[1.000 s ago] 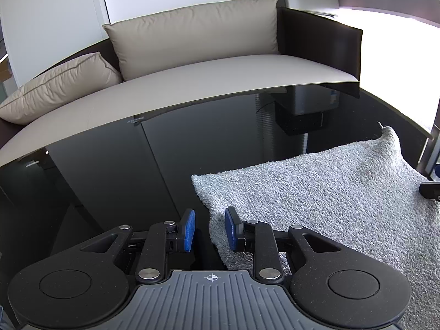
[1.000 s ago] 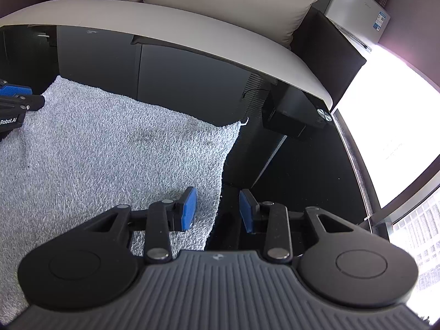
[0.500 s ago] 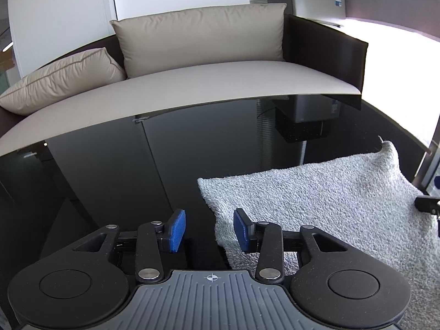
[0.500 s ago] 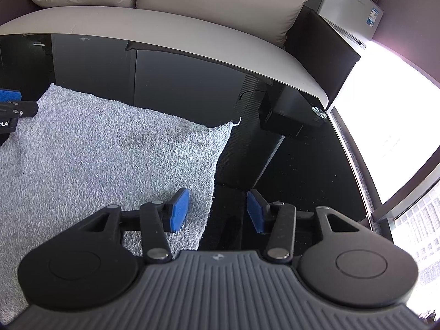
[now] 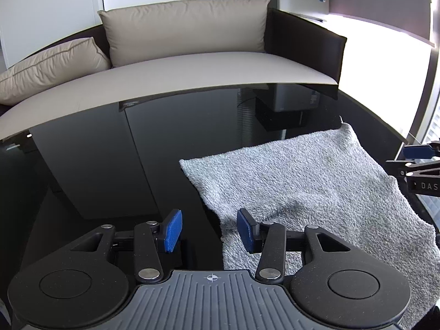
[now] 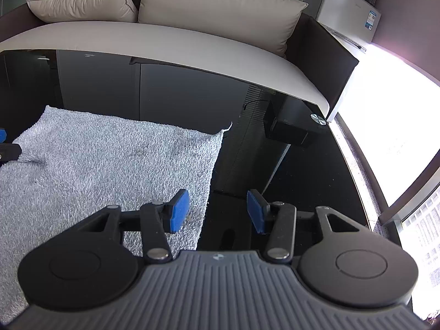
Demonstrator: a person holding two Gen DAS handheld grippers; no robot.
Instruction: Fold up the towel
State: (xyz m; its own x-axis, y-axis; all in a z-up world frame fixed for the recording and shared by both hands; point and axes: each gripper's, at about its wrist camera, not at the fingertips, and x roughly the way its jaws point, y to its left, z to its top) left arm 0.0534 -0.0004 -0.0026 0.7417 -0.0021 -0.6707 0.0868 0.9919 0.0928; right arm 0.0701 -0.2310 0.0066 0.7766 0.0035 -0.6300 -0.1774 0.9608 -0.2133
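Grey towel [image 5: 316, 181] lying flat on the glossy black table [image 5: 110, 170], seen from both wrist cameras. Left hand-held gripper [image 5: 209, 229]: jaws parted, having just been opening; nothing gripped. Its right blue pad [image 5: 245, 229] hovers over the towel's near left edge, and its left pad [image 5: 172, 230] stands over bare table; the towel's left border runs between the two. Right hand-held gripper [image 6: 218, 210]: jaws likewise parted after opening, holding nothing. Its left pad [image 6: 180, 210] is over the towel's [image 6: 110, 165] right margin, its right pad [image 6: 254, 210] over bare table, with the towel's right edge between them. Whether either pad touches the cloth cannot be told. Beyond the table, ahead of both grippers, a beige sofa [image 5: 178, 74] with cushions [image 5: 187, 27].
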